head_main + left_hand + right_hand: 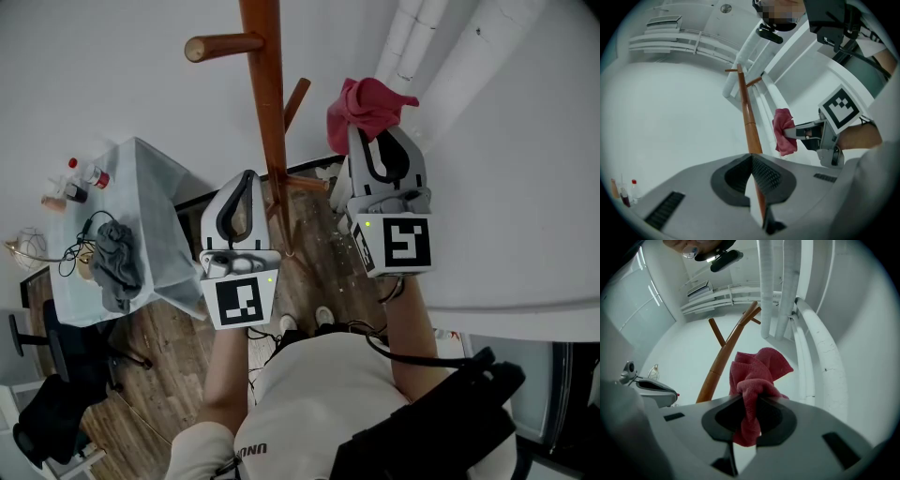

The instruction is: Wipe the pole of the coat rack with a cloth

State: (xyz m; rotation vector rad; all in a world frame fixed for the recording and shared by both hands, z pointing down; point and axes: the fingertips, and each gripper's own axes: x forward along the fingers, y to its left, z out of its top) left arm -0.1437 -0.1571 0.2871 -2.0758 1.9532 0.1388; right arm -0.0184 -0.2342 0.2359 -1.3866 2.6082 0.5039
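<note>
The brown wooden coat rack pole (272, 122) rises through the middle of the head view, with a peg (225, 45) sticking out to its left. My right gripper (375, 141) is shut on a bunched red cloth (367, 108), held up just right of the pole and apart from it. In the right gripper view the cloth (757, 369) bulges out of the jaws and the pole (723, 359) leans behind it. My left gripper (242, 192) hangs close to the pole's left side, jaws together and empty. Its own view shows the pole (749, 119) beyond the tips.
A table under a white cover (141, 178) stands at the left with a grey garment (117, 262), cables and small bottles (84, 178) on it. White pipes (422, 37) run along the wall at the right. A dark chair (47, 412) sits at the lower left on the wooden floor.
</note>
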